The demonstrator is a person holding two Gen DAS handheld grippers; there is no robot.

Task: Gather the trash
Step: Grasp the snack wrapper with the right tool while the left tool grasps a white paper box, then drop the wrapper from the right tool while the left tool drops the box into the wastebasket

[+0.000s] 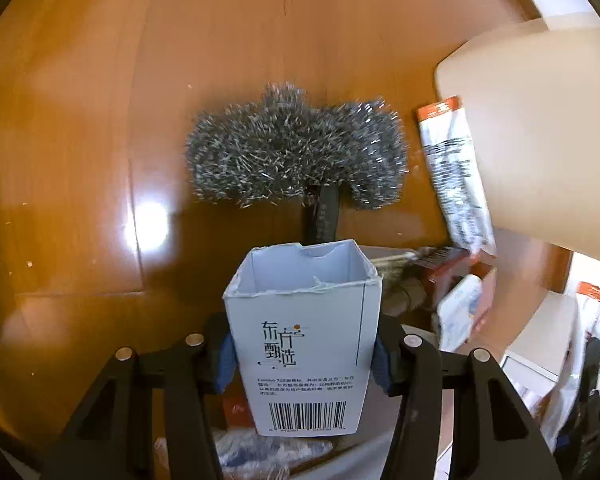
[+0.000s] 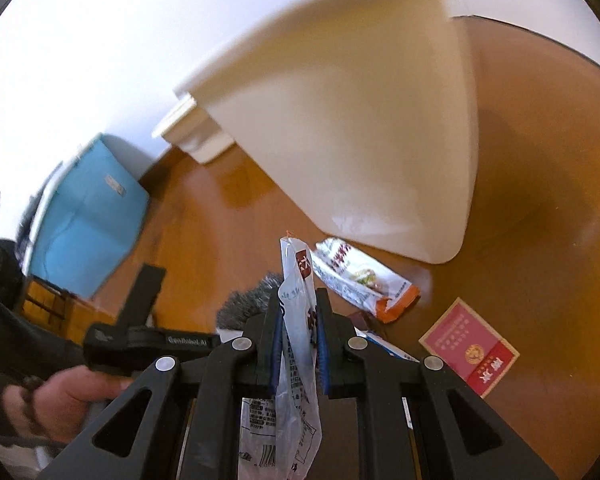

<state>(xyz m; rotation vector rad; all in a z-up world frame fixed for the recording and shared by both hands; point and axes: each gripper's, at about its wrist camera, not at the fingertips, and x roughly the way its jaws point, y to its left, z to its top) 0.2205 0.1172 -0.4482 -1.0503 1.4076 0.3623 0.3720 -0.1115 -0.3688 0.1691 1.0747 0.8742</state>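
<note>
My left gripper [image 1: 302, 354] is shut on a torn-open white carton [image 1: 304, 336] with Chinese print and a barcode, held upright above the wooden floor [image 1: 100, 120]. My right gripper [image 2: 298, 320] is shut on a clear plastic wrapper [image 2: 296, 320] with a red label, hanging between the blue pads. A white-and-orange snack wrapper [image 2: 360, 276] lies on the floor beside a cream bin [image 2: 360, 140]; it also shows in the left wrist view [image 1: 452, 168]. A red packet [image 2: 470, 346] lies flat to the right.
A steel-wool scrubber [image 1: 296, 152] with a dark handle lies on the floor ahead of the carton. More wrappers and a red box [image 1: 456, 280] pile at its right. A blue box [image 2: 88, 216] stands far left. The other hand holds the left gripper [image 2: 140, 336].
</note>
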